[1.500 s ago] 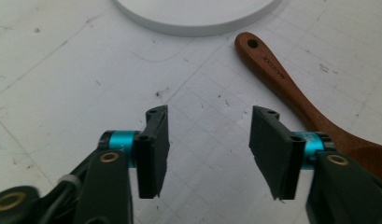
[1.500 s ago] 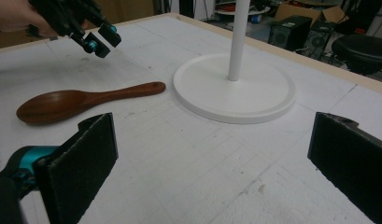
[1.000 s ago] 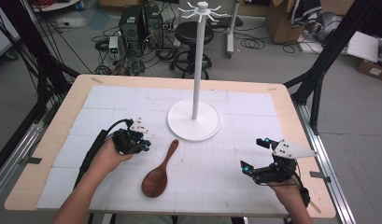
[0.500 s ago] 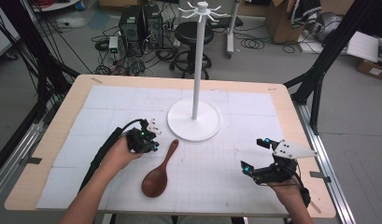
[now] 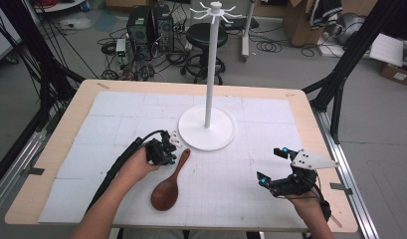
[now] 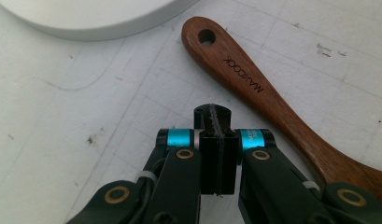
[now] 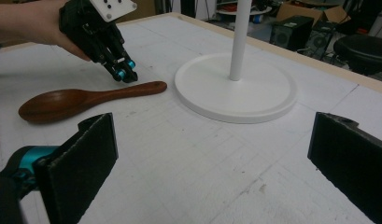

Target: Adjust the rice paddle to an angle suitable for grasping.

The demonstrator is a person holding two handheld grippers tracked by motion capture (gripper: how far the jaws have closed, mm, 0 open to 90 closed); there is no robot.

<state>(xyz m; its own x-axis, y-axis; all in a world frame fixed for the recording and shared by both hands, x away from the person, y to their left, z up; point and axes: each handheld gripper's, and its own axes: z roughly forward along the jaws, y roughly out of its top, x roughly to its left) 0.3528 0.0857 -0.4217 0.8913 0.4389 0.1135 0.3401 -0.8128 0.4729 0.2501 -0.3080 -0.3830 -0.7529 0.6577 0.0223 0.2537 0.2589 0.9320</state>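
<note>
Wooden spoon (image 5: 169, 182) lies flat on the counter (image 5: 56, 149), its handle end (pierced with a hole) pointing toward the white stand base (image 5: 207, 128) and near it. Left gripper (image 5: 165, 151) is poised just beside the handle, jaws pressed fully together with nothing between them. Right gripper (image 5: 271, 167) sits well apart at the counter's right, jaws spread wide, holding nothing.

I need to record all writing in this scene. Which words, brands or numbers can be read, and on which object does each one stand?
"MAXCOOK": on the handle of the wooden spoon, seen upside down in the left gripper view.
No other text can be read; the cardboard boxes behind the table show no readable writing.
</note>
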